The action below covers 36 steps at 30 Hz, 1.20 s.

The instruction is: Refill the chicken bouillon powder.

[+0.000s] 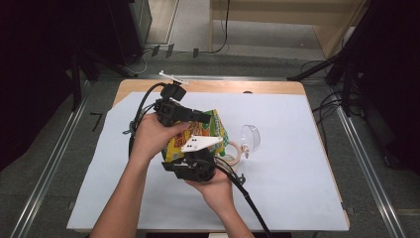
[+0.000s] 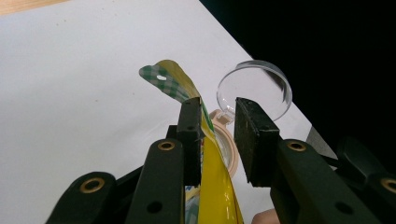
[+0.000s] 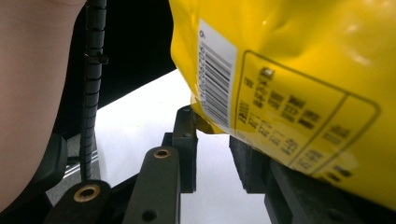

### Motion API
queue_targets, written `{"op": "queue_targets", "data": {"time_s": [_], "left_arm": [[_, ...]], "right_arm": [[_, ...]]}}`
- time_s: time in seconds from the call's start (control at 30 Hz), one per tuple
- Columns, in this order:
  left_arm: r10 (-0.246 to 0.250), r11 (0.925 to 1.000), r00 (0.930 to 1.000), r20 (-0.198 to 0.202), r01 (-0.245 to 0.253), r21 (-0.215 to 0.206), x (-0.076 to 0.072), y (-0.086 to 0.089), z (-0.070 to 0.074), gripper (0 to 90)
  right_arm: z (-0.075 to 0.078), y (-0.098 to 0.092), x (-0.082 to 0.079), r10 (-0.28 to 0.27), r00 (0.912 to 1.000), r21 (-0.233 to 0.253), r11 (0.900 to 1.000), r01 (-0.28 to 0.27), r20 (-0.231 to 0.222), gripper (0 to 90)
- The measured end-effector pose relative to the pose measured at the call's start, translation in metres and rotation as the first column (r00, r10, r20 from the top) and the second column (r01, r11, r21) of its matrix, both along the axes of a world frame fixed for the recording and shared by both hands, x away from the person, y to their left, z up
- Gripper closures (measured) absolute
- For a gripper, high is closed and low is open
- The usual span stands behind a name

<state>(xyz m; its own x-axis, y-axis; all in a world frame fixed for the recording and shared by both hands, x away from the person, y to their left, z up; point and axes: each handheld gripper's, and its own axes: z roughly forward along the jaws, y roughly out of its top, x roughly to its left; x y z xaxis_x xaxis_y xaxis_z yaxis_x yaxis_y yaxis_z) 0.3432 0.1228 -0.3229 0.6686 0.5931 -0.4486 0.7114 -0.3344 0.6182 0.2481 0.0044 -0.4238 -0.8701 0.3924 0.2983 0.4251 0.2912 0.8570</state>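
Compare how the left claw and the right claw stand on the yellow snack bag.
The left claw is at the snack bag's upper, green-checked edge, which lies against one jaw with a gap to the other; the right claw meets the bag's lower corner by the barcode. The left claw's view looks over a clear lidded jar; the right claw's looks at the bag's printed back. Both are open.

One yellow bag (image 1: 198, 136) is up between the two claws: the left claw (image 1: 200, 117) and the right claw (image 1: 195, 166). One clear lid (image 1: 251, 137) stands on the desk (image 1: 297, 163), hinged to one round jar (image 1: 233, 151) beside the bag. One white sheet (image 1: 287, 198) covers the desk. Two hands, the left hand (image 1: 153, 136) and the right hand (image 1: 215, 186), hold the claws.
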Motion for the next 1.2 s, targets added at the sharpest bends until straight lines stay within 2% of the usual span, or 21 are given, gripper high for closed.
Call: {"op": "queue_targets", "data": {"time_s": [0.77,1.2], "left_arm": [[-0.010,0.9999,1.0000,0.001,0.010,0.002,0.001,-0.007,-0.001,72.4],[-0.028,0.9996,0.9996,0.008,0.028,-0.003,0.004,-0.014,0.000,71.9]], "right_arm": [[-0.001,-0.005,-0.001,-0.011,0.9999,0.009,1.000,0.011,0.000,73.4],[-0.001,-0.008,-0.002,-0.045,0.9989,0.026,0.999,0.046,-0.013,73.4]]}}
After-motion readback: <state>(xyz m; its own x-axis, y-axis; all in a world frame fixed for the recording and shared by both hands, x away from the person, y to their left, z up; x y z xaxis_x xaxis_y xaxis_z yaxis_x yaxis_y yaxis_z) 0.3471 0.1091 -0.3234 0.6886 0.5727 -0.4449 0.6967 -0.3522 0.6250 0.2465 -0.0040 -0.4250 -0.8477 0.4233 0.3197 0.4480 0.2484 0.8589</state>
